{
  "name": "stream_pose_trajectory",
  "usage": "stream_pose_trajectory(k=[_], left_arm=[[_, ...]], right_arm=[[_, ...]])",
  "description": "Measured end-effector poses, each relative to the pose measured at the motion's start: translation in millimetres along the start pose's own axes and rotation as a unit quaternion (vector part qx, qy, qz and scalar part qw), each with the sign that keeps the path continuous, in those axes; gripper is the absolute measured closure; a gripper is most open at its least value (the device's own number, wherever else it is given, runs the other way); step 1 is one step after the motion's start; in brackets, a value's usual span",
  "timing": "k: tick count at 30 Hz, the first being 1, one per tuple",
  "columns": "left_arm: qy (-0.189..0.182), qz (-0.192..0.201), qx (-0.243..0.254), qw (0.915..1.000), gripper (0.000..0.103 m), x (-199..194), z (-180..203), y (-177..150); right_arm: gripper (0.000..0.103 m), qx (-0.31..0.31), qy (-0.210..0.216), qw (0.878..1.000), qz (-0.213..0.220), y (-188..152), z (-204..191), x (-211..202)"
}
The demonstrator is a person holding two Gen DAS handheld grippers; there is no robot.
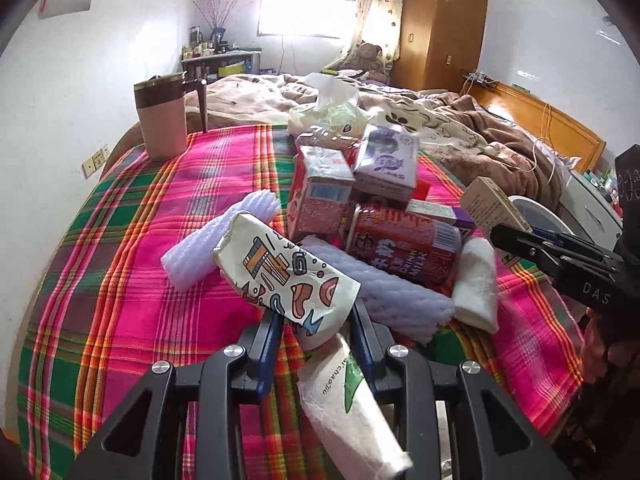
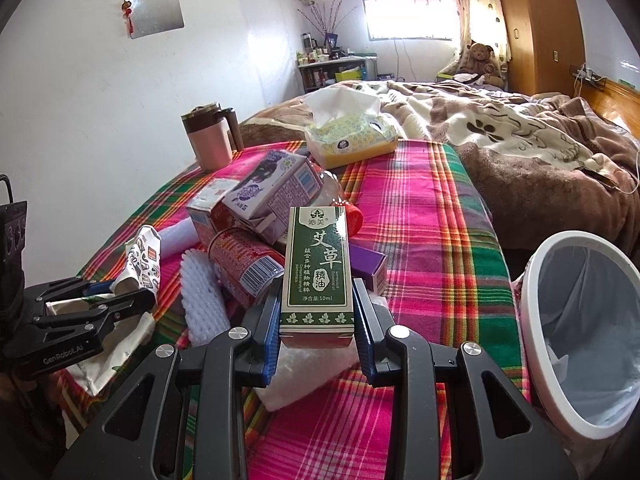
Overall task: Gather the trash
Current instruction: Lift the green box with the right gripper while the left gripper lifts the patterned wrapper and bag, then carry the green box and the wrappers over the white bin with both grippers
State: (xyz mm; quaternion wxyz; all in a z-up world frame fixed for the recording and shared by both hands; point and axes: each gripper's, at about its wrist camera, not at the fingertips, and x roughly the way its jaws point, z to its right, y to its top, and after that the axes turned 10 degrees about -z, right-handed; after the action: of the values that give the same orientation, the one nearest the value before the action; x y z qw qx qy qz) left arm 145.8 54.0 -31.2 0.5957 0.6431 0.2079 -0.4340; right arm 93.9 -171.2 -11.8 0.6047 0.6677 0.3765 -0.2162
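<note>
On the plaid cloth (image 1: 132,280) lies a heap of trash: a red milk can (image 1: 404,248), a red carton (image 1: 316,196), a purple carton (image 1: 384,160) and white foam nets (image 1: 224,236). My left gripper (image 1: 316,320) is shut on a crushed patterned paper cup (image 1: 280,272), which it holds just above the cloth. From the right wrist view that left gripper (image 2: 132,300) shows at the left edge with the cup (image 2: 140,264). My right gripper (image 2: 316,312) is shut on a green upright box (image 2: 316,276). A white-rimmed bin (image 2: 532,308) with a liner stands at its right.
A pink mug (image 1: 160,120) stands at the cloth's far left and a tissue pack (image 1: 328,116) behind the heap. A white paper bag (image 1: 344,400) lies under my left gripper. A bed with brown blankets (image 2: 520,140) fills the back right.
</note>
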Motion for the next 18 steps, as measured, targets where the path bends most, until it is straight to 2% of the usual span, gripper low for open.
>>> stream_pose_trajectory(k=[10,18], left_arm=[[-0.002,0.033,0.020,0.9992,0.069,-35,38,5],[-0.025,0.051,0.039,0.9977,0.069,-46,76,13]], right_arm=[[0.070,0.003,-0.007,0.999,0.035,-1,8,-31],[0.070,0.013,-0.028,0.998,0.059,-5,27,-56]])
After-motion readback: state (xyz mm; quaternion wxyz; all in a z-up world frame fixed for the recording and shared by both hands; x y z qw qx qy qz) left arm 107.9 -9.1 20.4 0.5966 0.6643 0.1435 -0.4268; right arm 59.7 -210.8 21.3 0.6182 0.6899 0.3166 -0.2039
